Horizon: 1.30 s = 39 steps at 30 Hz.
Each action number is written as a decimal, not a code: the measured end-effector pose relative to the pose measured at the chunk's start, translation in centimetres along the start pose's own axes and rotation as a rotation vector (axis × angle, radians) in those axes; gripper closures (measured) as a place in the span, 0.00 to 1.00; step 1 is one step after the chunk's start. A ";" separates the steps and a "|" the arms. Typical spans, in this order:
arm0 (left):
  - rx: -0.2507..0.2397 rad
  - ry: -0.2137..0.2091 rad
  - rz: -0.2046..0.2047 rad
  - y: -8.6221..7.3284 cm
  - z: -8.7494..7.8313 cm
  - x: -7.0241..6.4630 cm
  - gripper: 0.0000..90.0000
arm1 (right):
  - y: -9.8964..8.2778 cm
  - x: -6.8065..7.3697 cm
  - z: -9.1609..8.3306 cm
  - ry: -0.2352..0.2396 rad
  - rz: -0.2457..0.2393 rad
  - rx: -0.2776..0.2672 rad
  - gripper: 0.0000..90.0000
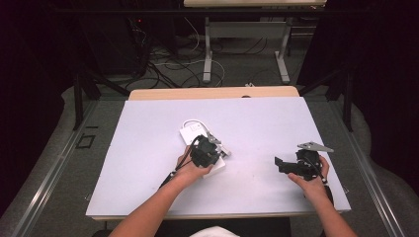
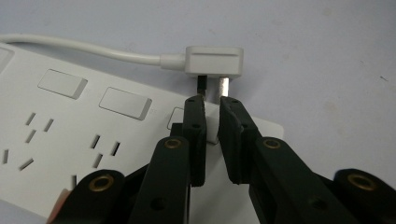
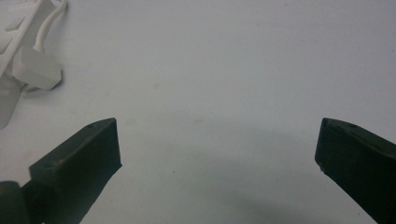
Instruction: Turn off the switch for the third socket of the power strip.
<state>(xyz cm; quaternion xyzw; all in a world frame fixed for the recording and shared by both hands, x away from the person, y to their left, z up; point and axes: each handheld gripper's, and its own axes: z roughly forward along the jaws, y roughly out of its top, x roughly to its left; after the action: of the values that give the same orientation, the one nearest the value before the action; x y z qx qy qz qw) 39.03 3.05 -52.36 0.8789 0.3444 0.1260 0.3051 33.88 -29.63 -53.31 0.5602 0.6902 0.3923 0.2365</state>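
Both forearms reach in from the near edge. The left hand [image 1: 190, 170] holds the left gripper [image 2: 212, 100] angled forward and to the right, its jaws drawn close with a narrow gap between the tips. The right hand [image 1: 310, 181] holds the right gripper [image 1: 277, 162] pointing left, jaws spread wide apart.

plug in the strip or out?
Out. In the left gripper view the white plug lies beside the power strip, both prongs bare; the left gripper has its jaws nearly closed just short of them.
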 end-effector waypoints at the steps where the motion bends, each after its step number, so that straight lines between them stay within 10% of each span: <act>1: 0.000 -0.001 0.000 0.0 0.0 0.0 0.90 | 0.0 0.0 0.0 -0.003 0.004 -0.001 0.00; 39: -0.004 -0.023 -0.046 -0.1 0.1 0.4 1.00 | 0.0 0.0 0.0 0.008 -0.004 0.003 0.00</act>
<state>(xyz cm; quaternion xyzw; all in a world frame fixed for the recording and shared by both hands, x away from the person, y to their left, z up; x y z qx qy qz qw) 39.34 3.32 -52.48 0.8715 0.3609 0.1092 0.3136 33.89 -29.58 -53.28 0.5578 0.6927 0.3930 0.2336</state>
